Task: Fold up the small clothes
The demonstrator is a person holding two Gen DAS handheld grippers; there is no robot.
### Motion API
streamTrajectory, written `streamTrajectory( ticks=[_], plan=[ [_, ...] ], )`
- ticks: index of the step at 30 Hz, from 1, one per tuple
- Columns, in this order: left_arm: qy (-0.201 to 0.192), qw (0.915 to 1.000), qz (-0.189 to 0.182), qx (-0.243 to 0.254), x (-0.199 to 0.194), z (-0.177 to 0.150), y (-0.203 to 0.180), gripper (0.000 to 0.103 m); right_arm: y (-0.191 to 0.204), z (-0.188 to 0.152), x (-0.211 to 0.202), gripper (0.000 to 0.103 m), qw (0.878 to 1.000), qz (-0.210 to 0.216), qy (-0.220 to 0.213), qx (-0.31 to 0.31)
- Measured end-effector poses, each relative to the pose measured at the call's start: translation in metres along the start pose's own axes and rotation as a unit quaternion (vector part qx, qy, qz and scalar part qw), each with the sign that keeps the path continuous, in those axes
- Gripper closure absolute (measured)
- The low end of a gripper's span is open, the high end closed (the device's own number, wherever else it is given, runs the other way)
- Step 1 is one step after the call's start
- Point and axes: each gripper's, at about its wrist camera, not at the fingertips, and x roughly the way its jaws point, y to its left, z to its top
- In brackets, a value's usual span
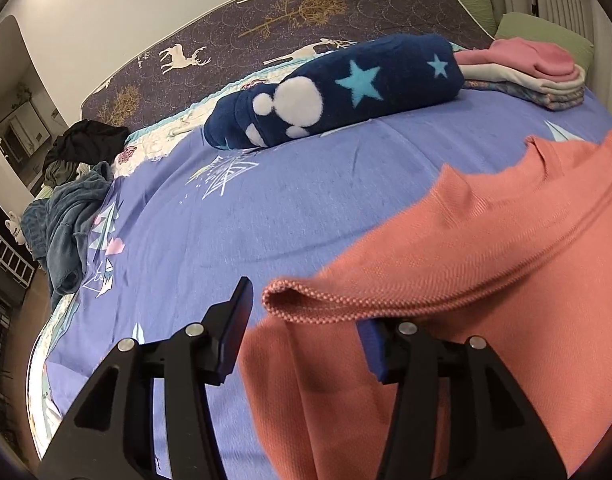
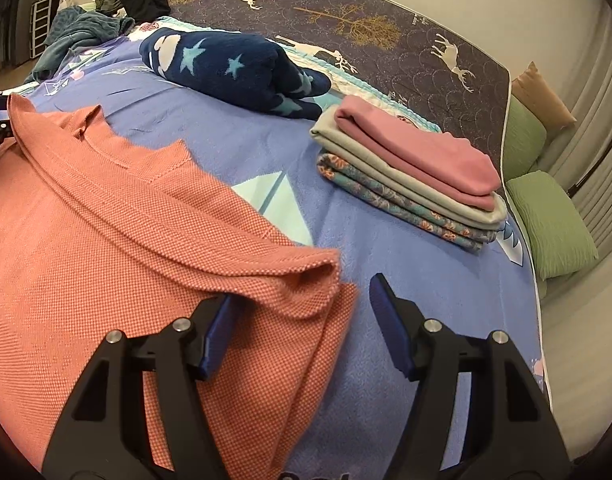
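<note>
The left gripper (image 1: 303, 336) sat released, jaws spread wide around the folded sleeve edge of the salmon knit shirt (image 1: 466, 264), and the right gripper (image 2: 297, 328) was released too, spread around the opposite sleeve fold! The shirt lay flat on the blue bedsheet (image 1: 265, 208), filling the near side of the bed. At 12 o'clock rested a rolled navy star blanket (image 2: 233, 68); at 2 o'clock, a stack of folded clothes (image 2: 410, 184), pink on top. Green pillows (image 2: 554, 224) sat beyond.
</note>
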Motion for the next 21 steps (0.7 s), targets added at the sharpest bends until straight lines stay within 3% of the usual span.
streamTrajectory(
  ticks=[3,5,7,9,12,16,17,18,19,20,21],
  plan=[
    [-0.012,0.9995,0.006,-0.03,0.01,0.017,0.014,0.052,-0.008,0.01,0.009,0.037,1.0,0.012,0.0,0.018],
    [-0.016,0.9963,0.006,-0.084,0.015,0.028,0.034,0.052,-0.026,0.021,0.022,0.037,0.997,0.029,0.009,0.064],
    [-0.019,0.9876,-0.033,-0.152,0.015,0.031,0.059,0.052,-0.048,0.025,0.031,0.037,0.99,0.055,0.016,0.129],
    [-0.02,0.9808,-0.072,-0.18,0.014,0.028,0.071,0.052,-0.069,0.024,0.036,0.037,0.978,0.084,0.019,0.19],
    [-0.003,0.9766,-0.109,-0.185,0.022,0.022,0.073,0.052,-0.082,0.017,0.039,0.038,0.969,0.119,0.019,0.216],
    [0.03,0.9773,-0.132,-0.163,0.039,0.016,0.057,0.053,-0.082,0.013,0.046,0.042,0.96,0.163,0.025,0.225],
    [0.034,0.9791,-0.133,-0.15,0.04,0.016,0.051,0.062,-0.079,0.013,0.046,0.045,0.959,0.17,0.025,0.224],
    [0.032,0.9816,-0.132,-0.134,0.039,0.016,0.045,0.081,-0.077,0.015,0.047,0.048,0.959,0.177,0.024,0.219],
    [0.03,0.9833,-0.132,-0.121,0.036,0.015,0.04,0.091,-0.074,0.017,0.048,0.056,0.96,0.18,0.024,0.213],
    [0.024,0.9874,-0.117,-0.104,0.033,0.017,0.034,0.1,-0.069,0.02,0.048,0.072,0.962,0.184,0.023,0.202],
    [0.018,0.9902,-0.104,-0.092,0.029,0.017,0.03,0.1,-0.068,0.021,0.047,0.082,0.963,0.185,0.022,0.196]
  ],
)
